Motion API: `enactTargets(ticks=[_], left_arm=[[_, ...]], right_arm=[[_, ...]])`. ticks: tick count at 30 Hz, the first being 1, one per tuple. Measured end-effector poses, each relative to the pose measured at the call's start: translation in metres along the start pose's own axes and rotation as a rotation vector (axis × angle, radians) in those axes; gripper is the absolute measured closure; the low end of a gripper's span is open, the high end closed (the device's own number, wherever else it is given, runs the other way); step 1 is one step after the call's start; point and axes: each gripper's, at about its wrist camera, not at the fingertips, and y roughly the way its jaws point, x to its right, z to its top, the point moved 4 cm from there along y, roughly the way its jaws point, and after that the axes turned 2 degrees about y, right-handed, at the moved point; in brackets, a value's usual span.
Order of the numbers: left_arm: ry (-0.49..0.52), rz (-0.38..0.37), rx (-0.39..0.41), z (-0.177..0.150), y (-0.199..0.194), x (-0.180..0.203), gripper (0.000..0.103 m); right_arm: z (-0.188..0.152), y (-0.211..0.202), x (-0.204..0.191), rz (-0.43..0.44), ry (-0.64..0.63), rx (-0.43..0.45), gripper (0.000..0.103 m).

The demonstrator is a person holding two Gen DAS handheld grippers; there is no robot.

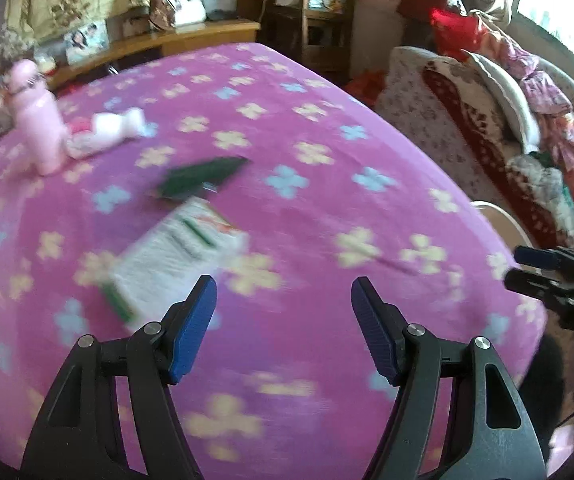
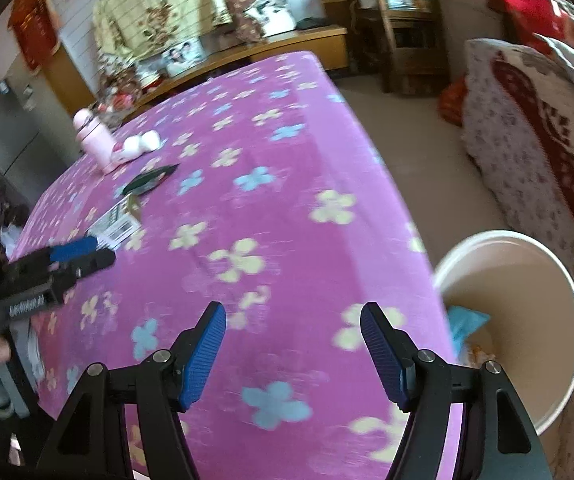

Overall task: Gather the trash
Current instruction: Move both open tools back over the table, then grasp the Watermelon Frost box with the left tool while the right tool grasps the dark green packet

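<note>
White wrapper point(image 1: 179, 256) lies flat on tabletop point(image 1: 327, 208), long axis diagonal, far end toward dark green packet point(image 1: 203, 176). Both hand-held grippers point(image 1: 283, 332) point(image 2: 293, 356) spread, holding nothing.

Pink floral cloth point(image 2: 271, 152) over big table, mid-room. Low wooden cabinet point(image 2: 287, 46) behind, framed photo point(image 2: 183, 54) on top. Floral fabric point(image 2: 155, 8) hung on white wall above. Wooden shelf unit point(image 2: 403, 20) in corner. Sofa point(image 2: 527, 128) w/ patterned cover on right. Beige floor point(image 2: 415, 128). Bright window point(image 1: 559, 12) far right, daylight. Grey fridge point(image 2: 3, 136) on left.
</note>
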Motion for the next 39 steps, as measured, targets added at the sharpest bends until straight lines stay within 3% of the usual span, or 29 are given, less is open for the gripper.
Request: enactTargets(ticks=[3,11,19,27,34,37,39], left_arm=[[0.046,0.035,-0.003,0.006,0.003,-0.022,0.034],[0.202,0.054,-0.130,0.004,0.040,-0.045,0.034],[0.192,0.059,-0.176,0.011,0.063,-0.055,0.034],[-0.029,0.140,-0.187,-0.010,0.041,-0.107,0.038],[-0.182,0.193,-0.175,-0.042,0.005,-0.149,0.045],[-0.212,0.193,-0.162,-0.050,-0.001,-0.152,0.045],[-0.223,0.197,-0.160,-0.054,-0.003,-0.153,0.045]], right_arm=[[0.001,0.008,-0.016,0.008,-0.030,-0.015,0.036],[0.010,0.027,-0.044,0.013,-0.065,-0.048,0.035],[0.026,0.054,-0.076,0.049,-0.118,-0.080,0.035],[0.059,0.097,-0.125,0.096,-0.246,-0.104,0.035],[0.118,0.127,-0.162,0.137,-0.290,-0.071,0.035],[0.152,0.145,-0.169,0.111,-0.258,-0.043,0.035],[0.174,0.169,-0.169,0.047,-0.244,-0.043,0.035]])
